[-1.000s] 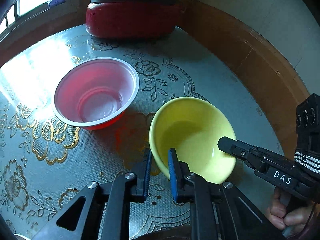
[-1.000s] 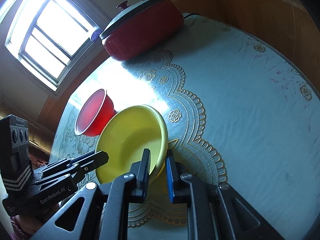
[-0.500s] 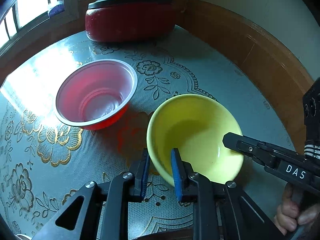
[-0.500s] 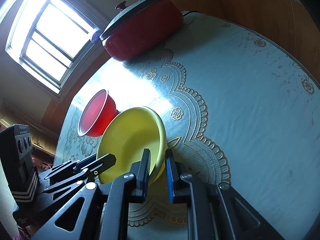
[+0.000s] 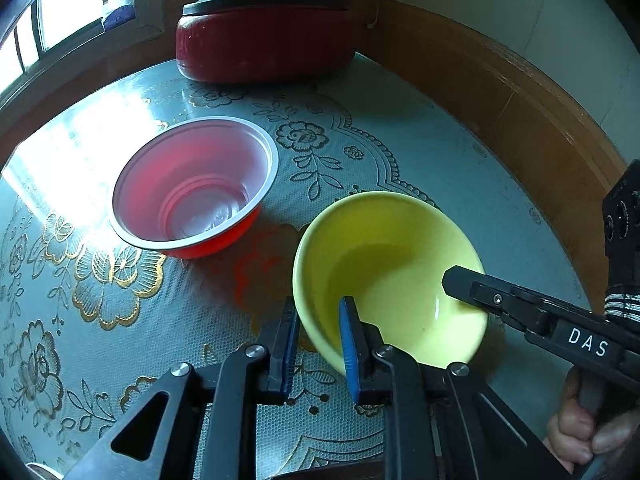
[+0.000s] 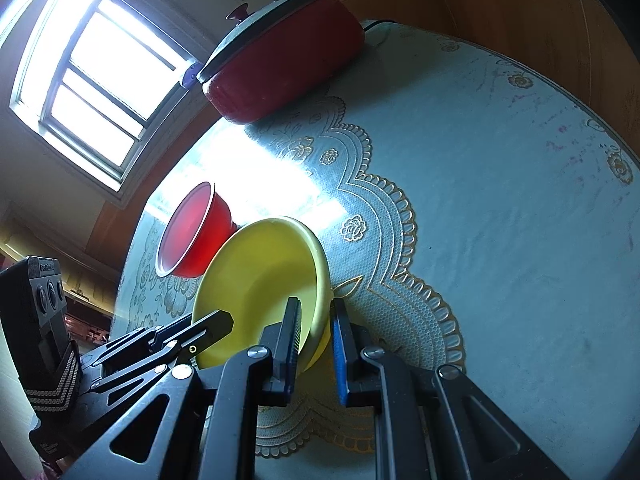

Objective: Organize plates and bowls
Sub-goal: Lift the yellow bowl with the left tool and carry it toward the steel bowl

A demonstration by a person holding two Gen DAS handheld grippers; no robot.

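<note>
A yellow bowl (image 5: 384, 264) hangs tilted just above the tablecloth, gripped from two sides. My left gripper (image 5: 318, 344) has its near-left rim between its blue pads, one pad inside the bowl and one outside, and its jaws are closing on that rim. My right gripper (image 6: 314, 340) is shut on the opposite rim of the yellow bowl (image 6: 260, 272); in the left wrist view one of its fingers (image 5: 472, 288) reaches into the bowl from the right. A red plastic bowl (image 5: 192, 192) with a white rim stands upright to the left, close beside the yellow one.
A red lidded pot (image 5: 264, 48) stands at the back of the table by the window. The lace-patterned tablecloth (image 6: 500, 208) runs wide to the right. A wooden wall panel (image 5: 520, 120) borders the table. A person's hand (image 5: 592, 432) holds the right gripper's handle.
The left gripper's pads stand slightly wider around the yellow bowl's rim than a second ago. Both grippers and both bowls have stayed roughly where they were.
</note>
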